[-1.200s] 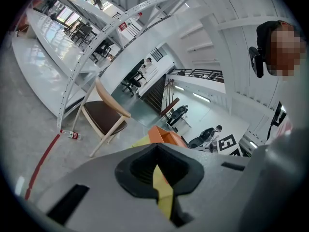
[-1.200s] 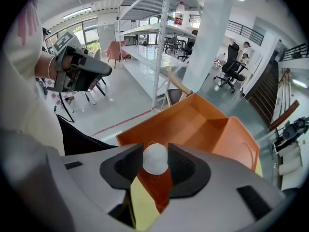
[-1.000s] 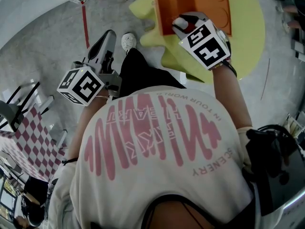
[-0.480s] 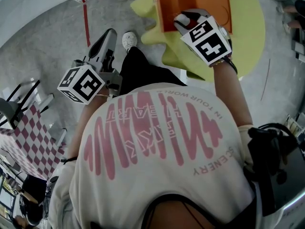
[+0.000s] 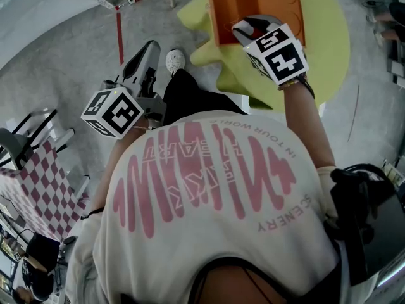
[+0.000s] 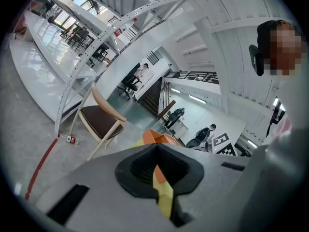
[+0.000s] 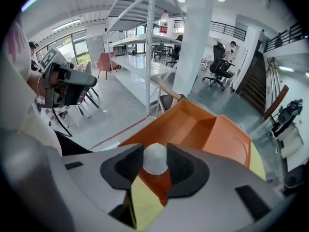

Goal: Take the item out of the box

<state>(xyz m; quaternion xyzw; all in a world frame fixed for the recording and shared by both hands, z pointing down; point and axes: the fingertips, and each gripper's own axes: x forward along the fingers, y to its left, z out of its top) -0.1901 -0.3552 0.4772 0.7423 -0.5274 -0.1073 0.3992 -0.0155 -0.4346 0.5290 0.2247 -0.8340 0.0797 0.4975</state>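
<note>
- The orange box's (image 7: 193,124) walls rise ahead of your right hand-held gripper (image 7: 155,152); its top stands open.
- A chair (image 6: 99,121) stands on the floor beyond the table (image 5: 329,49).

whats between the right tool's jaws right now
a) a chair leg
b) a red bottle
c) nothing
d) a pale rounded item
d: the right gripper view shows the pale rounded item gripped between the pads of the right tool, just above the open orange box.

Head view: steeply down from above. Left gripper view: near level, orange box (image 6: 155,136) distant. Right gripper view: angled down, close; box in all three.
</note>
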